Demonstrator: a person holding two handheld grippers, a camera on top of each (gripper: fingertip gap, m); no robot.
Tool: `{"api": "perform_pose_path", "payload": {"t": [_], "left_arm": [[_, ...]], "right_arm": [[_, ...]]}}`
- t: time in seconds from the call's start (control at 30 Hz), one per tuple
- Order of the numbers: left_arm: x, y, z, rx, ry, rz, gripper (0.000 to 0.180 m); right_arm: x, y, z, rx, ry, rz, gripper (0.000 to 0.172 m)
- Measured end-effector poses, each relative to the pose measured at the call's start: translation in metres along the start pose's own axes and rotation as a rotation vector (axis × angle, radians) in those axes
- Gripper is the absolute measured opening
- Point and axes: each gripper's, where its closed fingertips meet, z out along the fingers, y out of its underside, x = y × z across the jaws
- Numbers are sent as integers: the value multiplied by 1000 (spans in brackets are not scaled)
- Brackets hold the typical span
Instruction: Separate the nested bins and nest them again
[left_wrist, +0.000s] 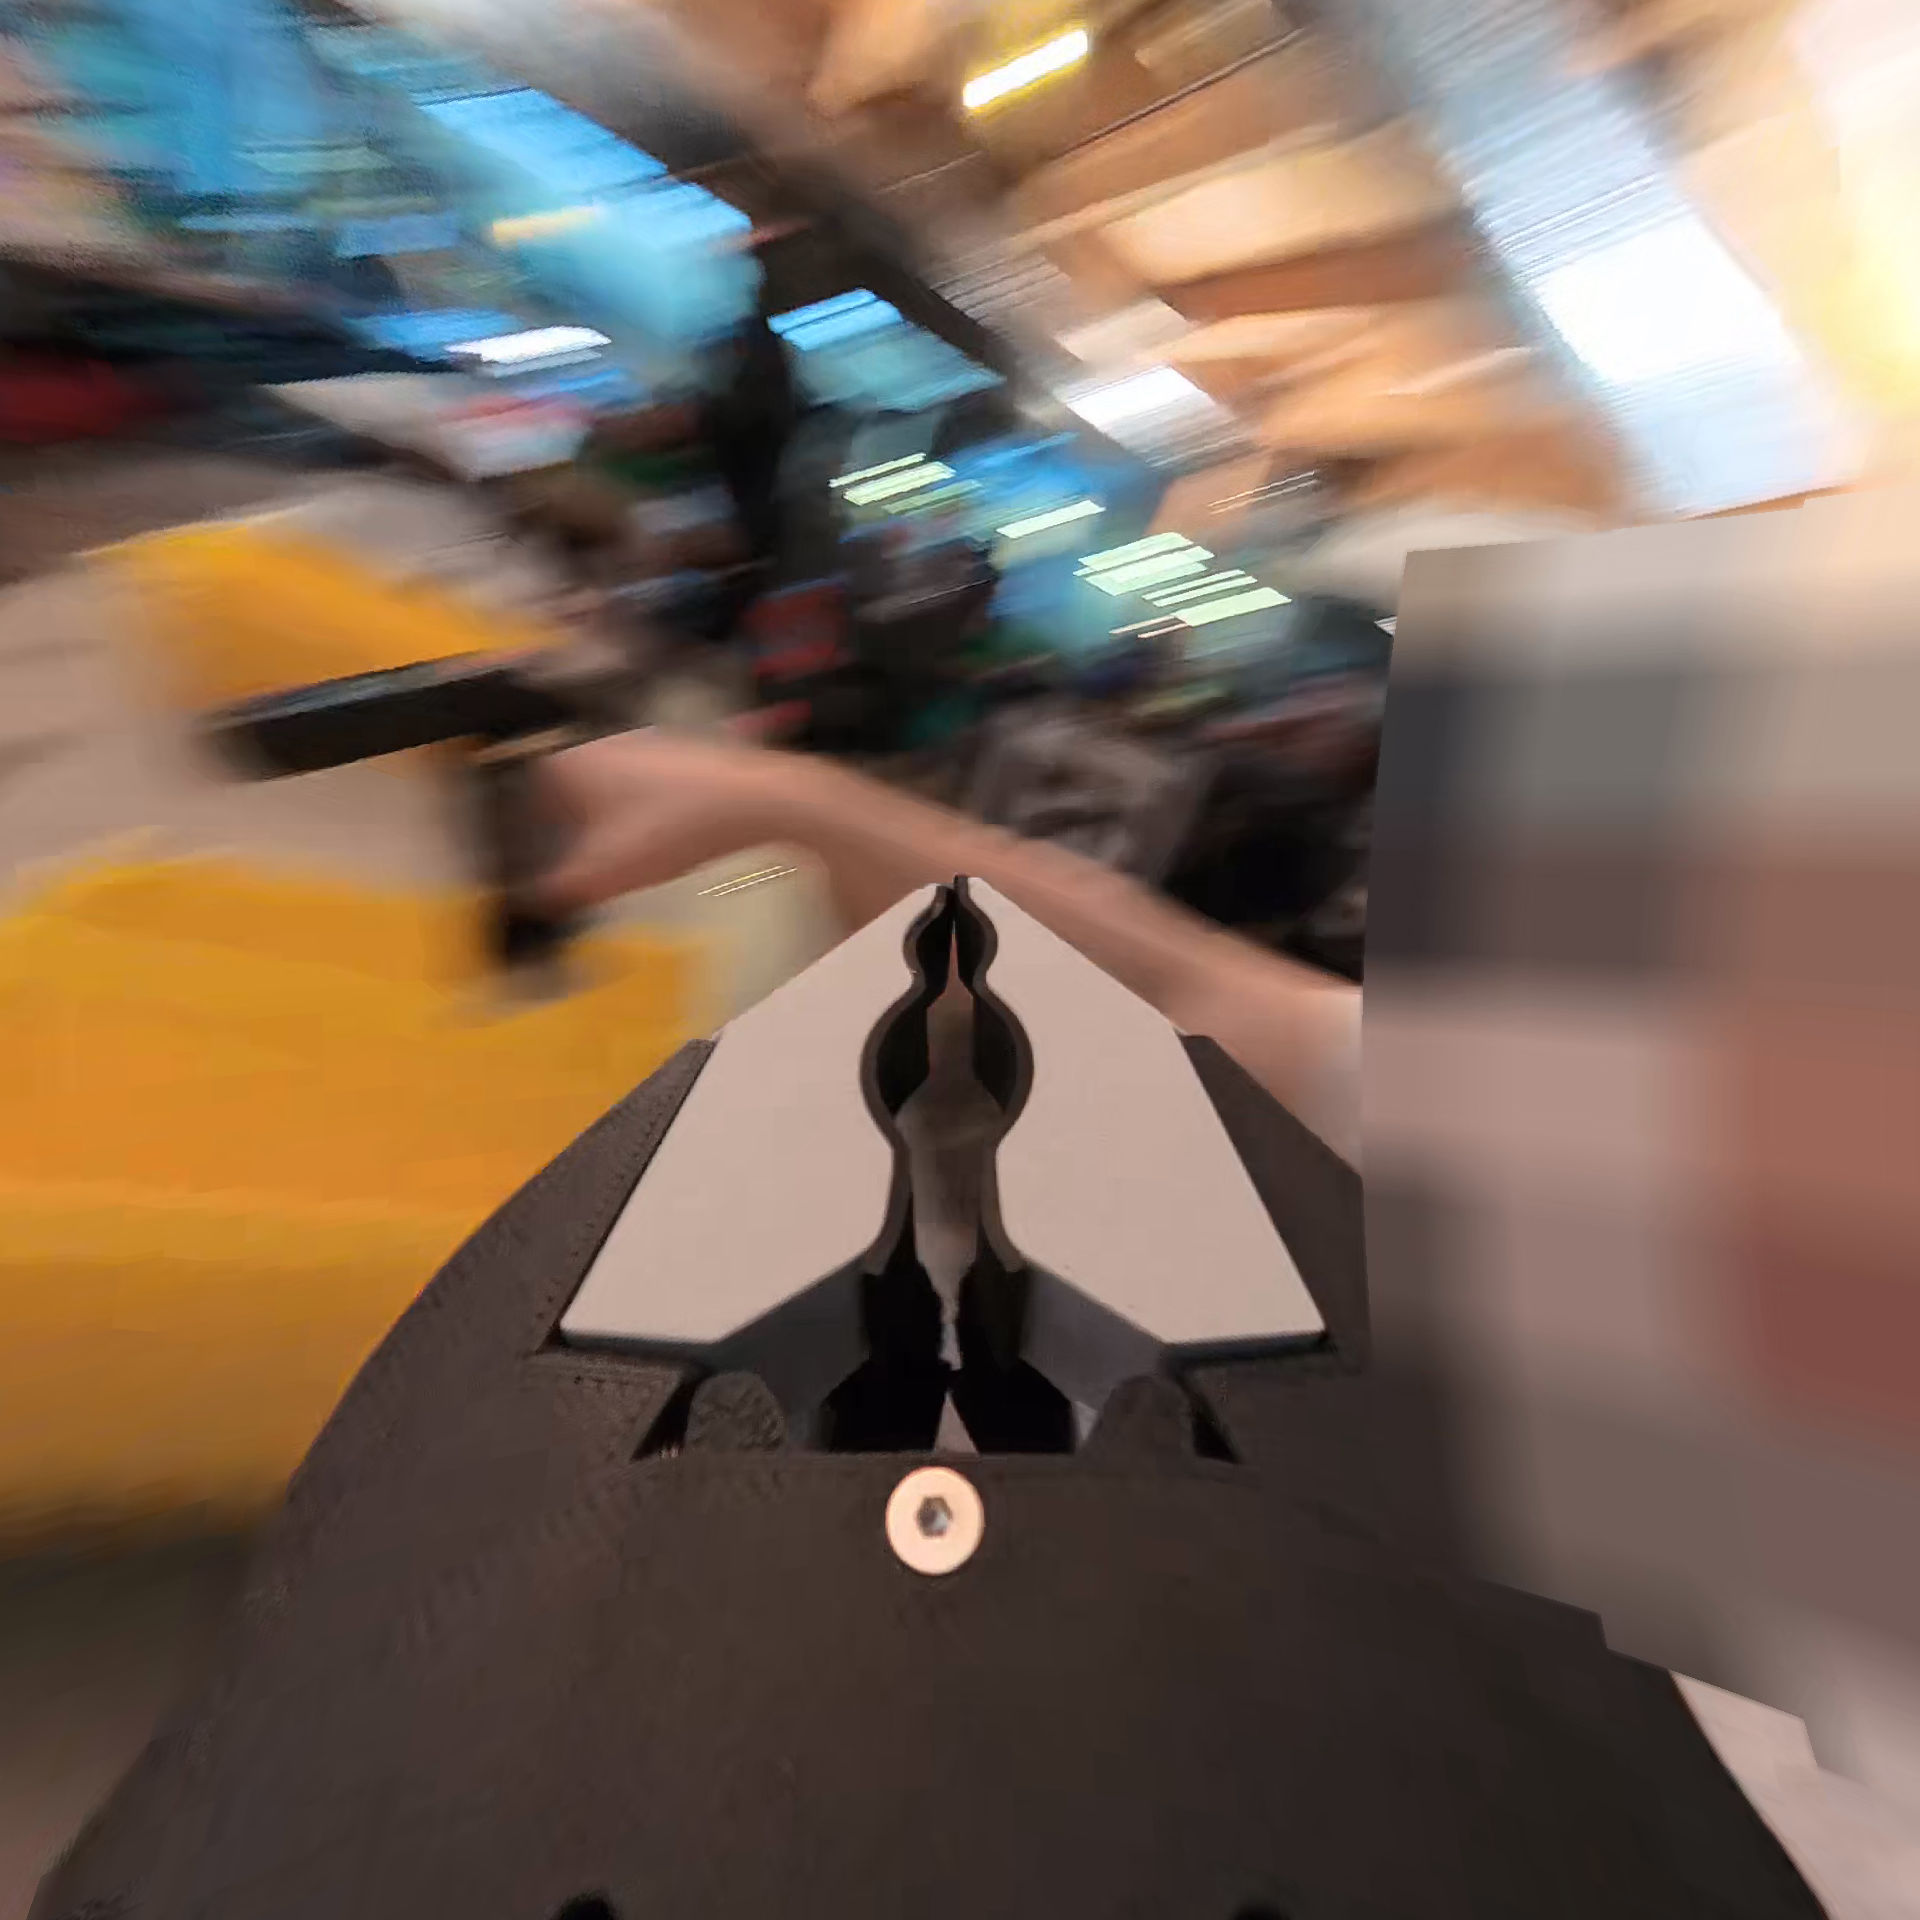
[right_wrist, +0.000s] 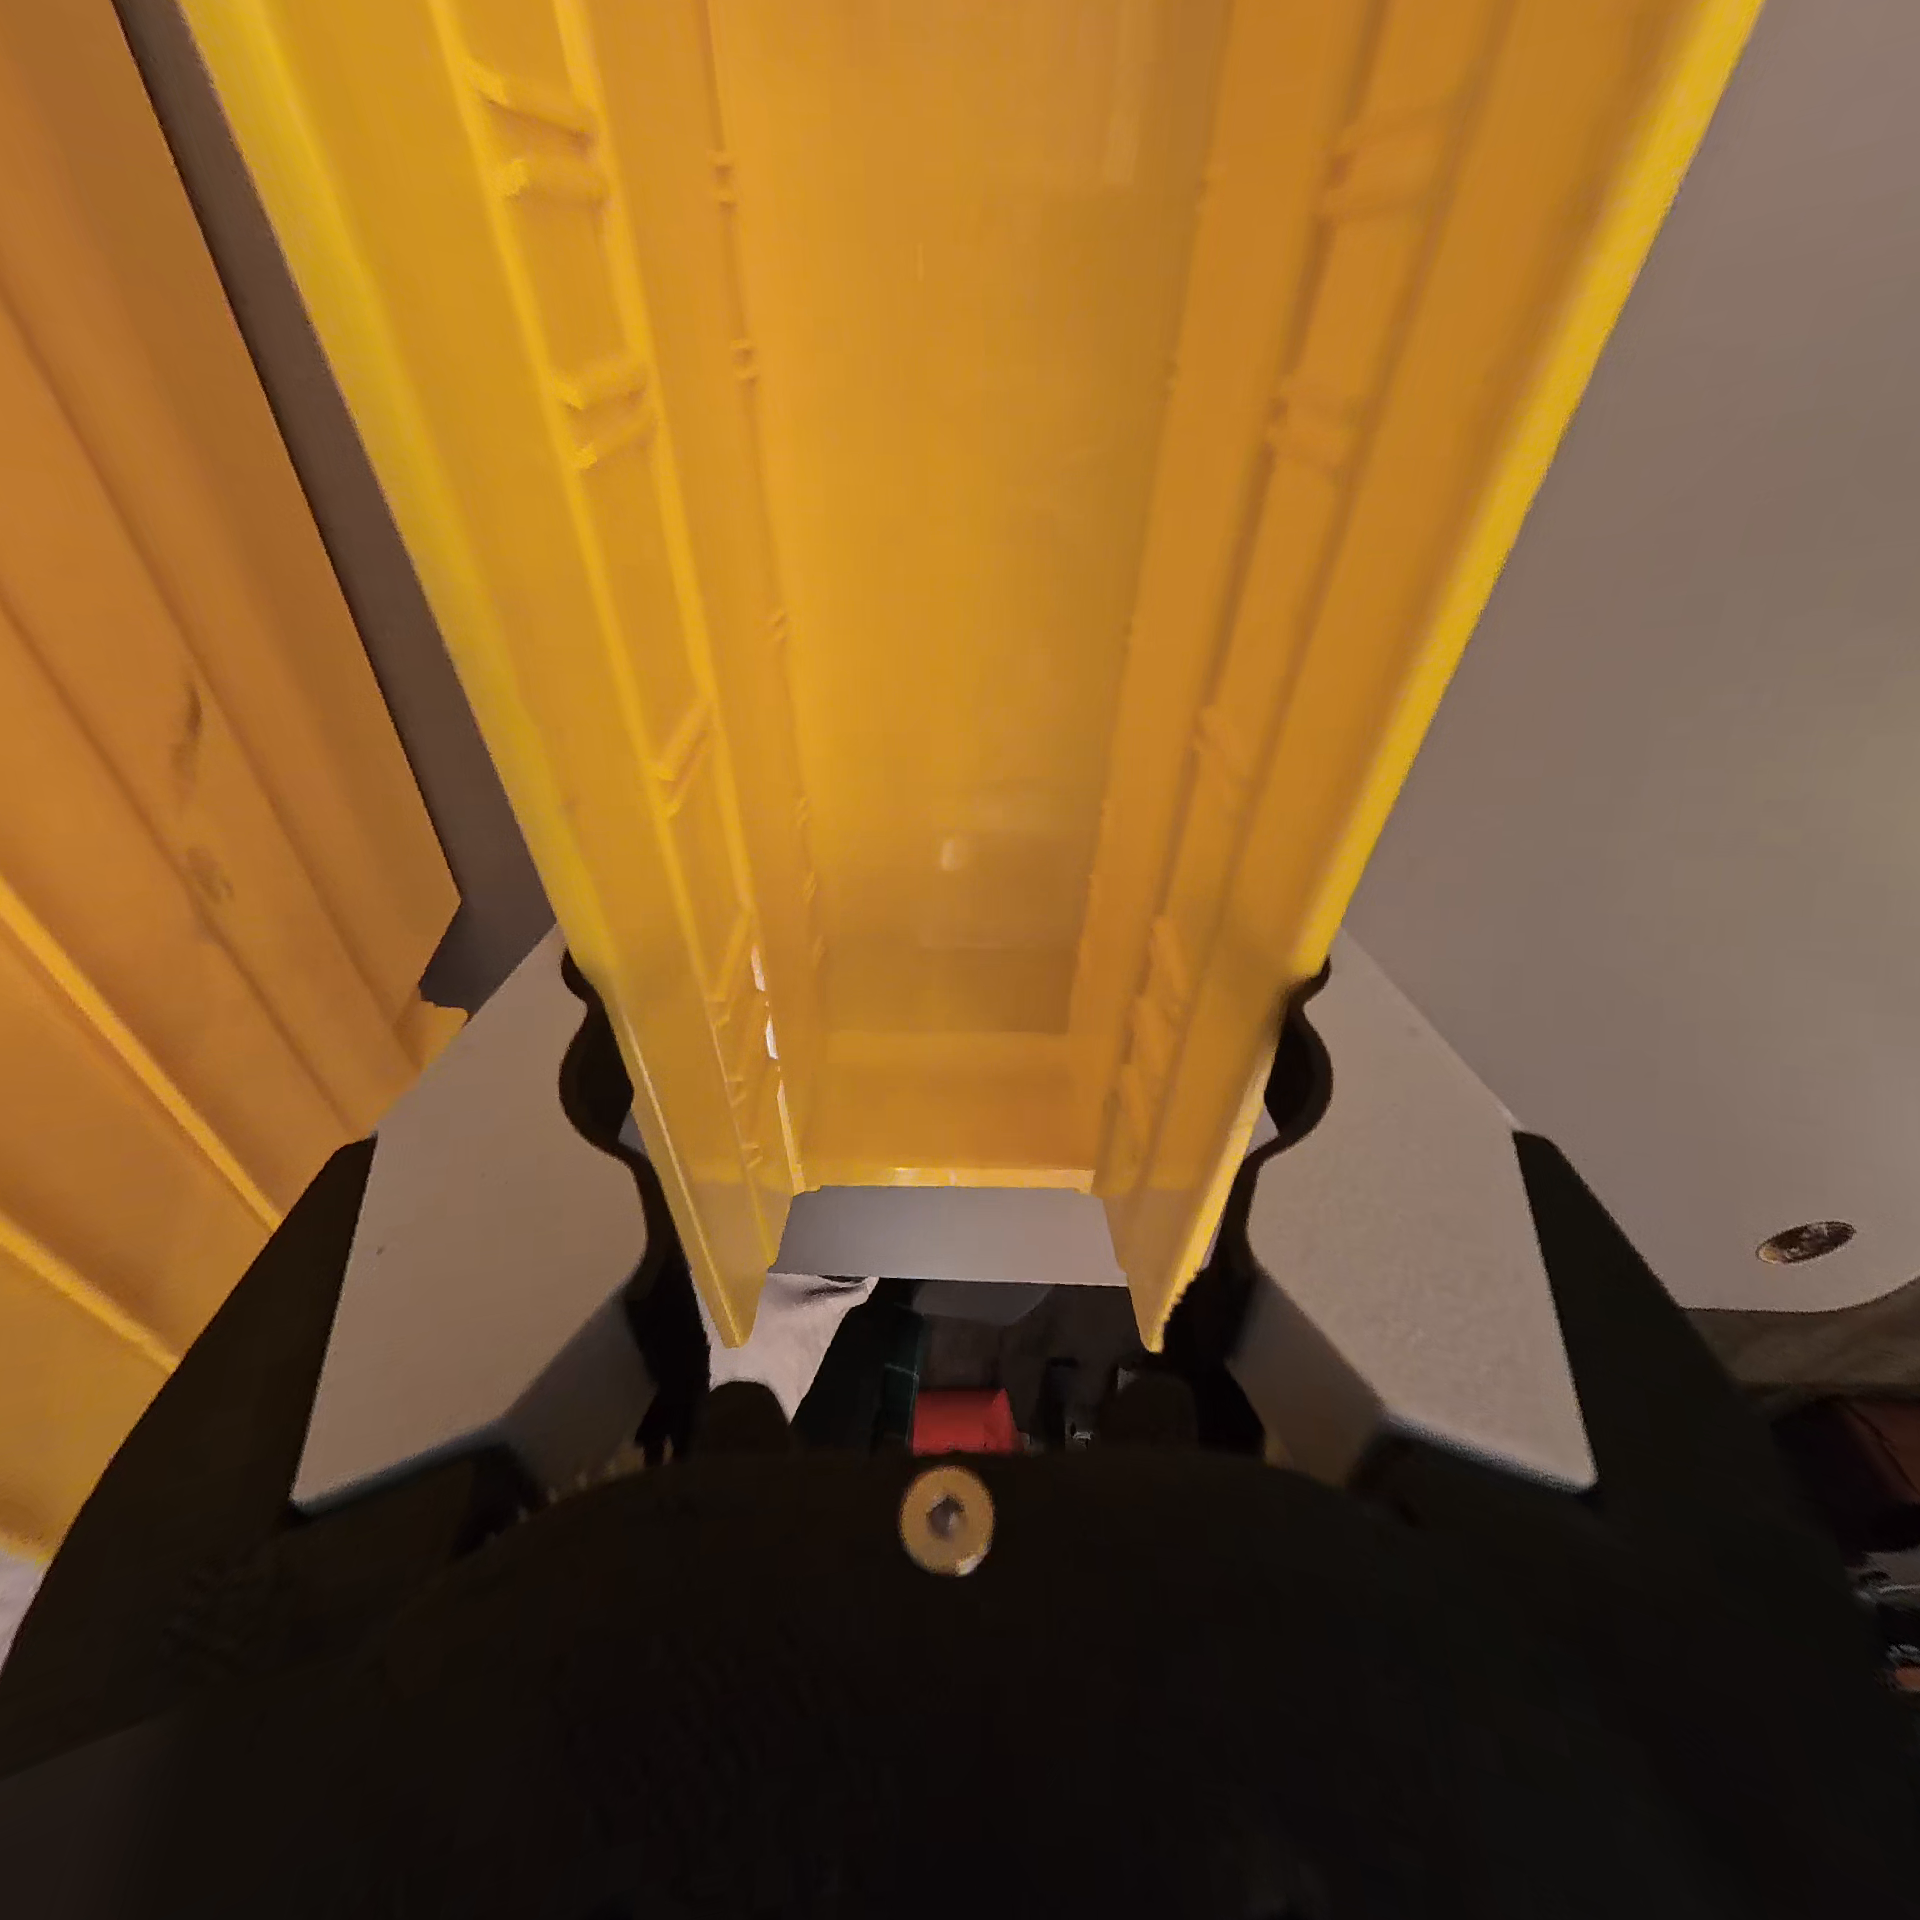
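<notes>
In the right wrist view my right gripper (right_wrist: 945, 966) stands wide around a long yellow bin (right_wrist: 935, 571). Both black pads (right_wrist: 594, 1060) press on the bin's outer side walls, and I look along its ribbed underside. A second yellow bin (right_wrist: 156, 727) lies just to the left, apart from the held one. In the left wrist view my left gripper (left_wrist: 956, 896) is shut, its tips meet and nothing is between them. That view is heavily motion-blurred; a yellow bin (left_wrist: 260, 1091) smears across the left, with a dark gripper shape (left_wrist: 384, 717) and a person's forearm (left_wrist: 935, 831) beyond my tips.
A pale grey tabletop (right_wrist: 1662, 675) lies under the bins, with a small screw hole (right_wrist: 1806, 1242) near its right front edge. The left wrist view's background is a blurred room with blue screens and ceiling lights.
</notes>
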Motion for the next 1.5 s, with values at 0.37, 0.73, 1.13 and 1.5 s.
{"api": "perform_pose_path", "payload": {"t": [0.37, 0.73, 1.13, 1.5], "left_arm": [[-53, -10, -20, 64, -288, 31, 0], [-62, -46, -72, 235, -688, 448, 14], [-80, -27, -58, 85, -756, 370, 0], [-82, -30, -65, 44, -853, 431, 28]], "right_arm": [[1, 0, 1, -4, -4, -4, 129], [1, -4, 10, -41, 2, 39, 152], [2, -3, 5, -32, 7, -2, 126], [3, -2, 7, -32, 7, -9, 133]]}}
